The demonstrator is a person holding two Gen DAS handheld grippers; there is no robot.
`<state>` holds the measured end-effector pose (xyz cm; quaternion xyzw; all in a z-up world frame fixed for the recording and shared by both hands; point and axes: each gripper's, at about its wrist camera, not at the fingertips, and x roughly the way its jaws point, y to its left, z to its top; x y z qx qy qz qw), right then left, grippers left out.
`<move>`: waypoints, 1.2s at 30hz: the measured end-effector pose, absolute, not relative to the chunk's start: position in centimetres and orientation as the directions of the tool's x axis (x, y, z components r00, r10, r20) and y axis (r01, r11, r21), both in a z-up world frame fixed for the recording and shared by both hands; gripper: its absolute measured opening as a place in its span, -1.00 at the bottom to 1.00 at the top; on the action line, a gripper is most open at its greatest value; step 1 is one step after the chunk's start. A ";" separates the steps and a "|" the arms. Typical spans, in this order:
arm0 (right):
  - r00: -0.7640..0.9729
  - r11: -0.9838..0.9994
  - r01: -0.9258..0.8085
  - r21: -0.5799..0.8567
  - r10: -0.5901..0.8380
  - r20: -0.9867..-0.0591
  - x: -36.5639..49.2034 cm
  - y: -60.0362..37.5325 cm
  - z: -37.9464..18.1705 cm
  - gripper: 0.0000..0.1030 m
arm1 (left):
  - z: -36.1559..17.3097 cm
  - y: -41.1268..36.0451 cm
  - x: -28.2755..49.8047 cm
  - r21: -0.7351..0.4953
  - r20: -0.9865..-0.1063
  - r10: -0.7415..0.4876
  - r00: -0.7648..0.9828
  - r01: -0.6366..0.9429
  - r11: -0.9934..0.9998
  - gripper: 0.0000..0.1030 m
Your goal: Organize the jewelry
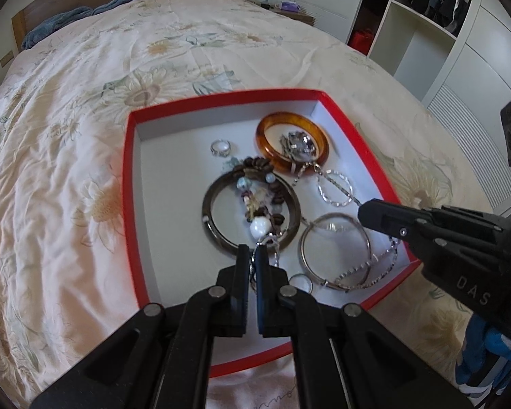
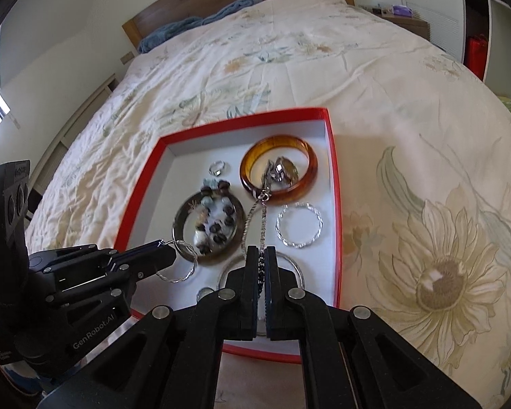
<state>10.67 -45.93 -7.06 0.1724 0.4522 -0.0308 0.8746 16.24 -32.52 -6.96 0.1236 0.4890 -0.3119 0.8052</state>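
Left fingers (image 1: 252, 255) clamp twisted hoop (image 2: 182, 262) (housing reads "GenRobot.AI"); right fingers (image 2: 261, 255) clamp chain (image 2: 255, 218).

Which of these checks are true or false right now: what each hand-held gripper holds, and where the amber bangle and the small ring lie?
1. The left hand-held gripper is shut on a twisted silver hoop. True.
2. The right hand-held gripper is open and holds nothing. False: it is shut on a chain.
3. The amber bangle lies outside the red box. False: it lies inside the box, near a far corner.
4. A small ring lies in the box, apart from the amber bangle. True.
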 end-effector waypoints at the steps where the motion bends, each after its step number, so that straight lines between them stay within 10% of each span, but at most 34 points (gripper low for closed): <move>1: 0.585 0.940 0.210 0.267 0.098 -0.805 10.7 -45.9 -7.2 -0.94 | -7.2 -32.6 16.2 -0.104 -0.866 -0.379 0.325 0.625 0.774 -0.94; 27: 0.522 0.947 0.249 0.203 0.045 -0.852 9.3 -46.3 -9.0 -0.92 | -8.9 -32.6 15.7 -0.089 -0.889 -0.340 0.307 0.612 0.786 -0.89; 36: 0.529 0.949 0.247 0.194 0.035 -0.848 8.2 -45.8 -7.9 -0.69 | -8.2 -32.4 15.4 -0.101 -0.885 -0.348 0.309 0.602 0.792 -0.48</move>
